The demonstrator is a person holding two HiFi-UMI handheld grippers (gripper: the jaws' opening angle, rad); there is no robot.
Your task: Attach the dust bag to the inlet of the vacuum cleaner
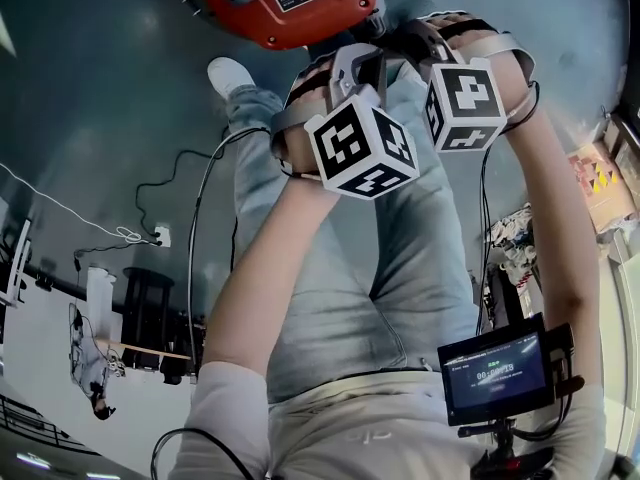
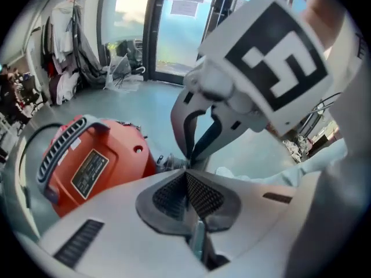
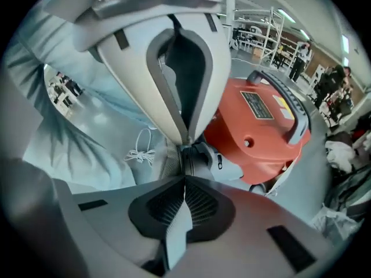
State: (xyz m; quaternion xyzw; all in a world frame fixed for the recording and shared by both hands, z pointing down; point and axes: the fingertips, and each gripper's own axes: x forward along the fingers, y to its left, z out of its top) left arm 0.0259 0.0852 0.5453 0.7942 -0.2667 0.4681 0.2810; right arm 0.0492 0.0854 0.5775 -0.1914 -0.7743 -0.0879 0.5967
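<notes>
The red vacuum cleaner [image 1: 285,3] sits on the floor just beyond the person's knees; its top with a label and black handle also shows in the left gripper view [image 2: 93,161] and the right gripper view [image 3: 261,132]. Both grippers hang close together in front of it, pointing steeply down. My left gripper [image 2: 186,175] has its pads pressed together with nothing clearly between them, and so does my right gripper [image 3: 184,181]. Each sees the other's closed fingertips [image 2: 191,155] [image 3: 185,142] just ahead, above a grey fitting [image 3: 197,161] at the vacuum's base. I cannot make out a dust bag.
The person's legs in jeans [image 1: 340,268] and a white shoe [image 1: 230,73] fill the middle. Black cables [image 1: 190,198] and a white socket strip [image 1: 160,236] lie on the floor at left. A small monitor [image 1: 495,373] hangs at the waist. Boxes and clutter [image 1: 600,183] stand right.
</notes>
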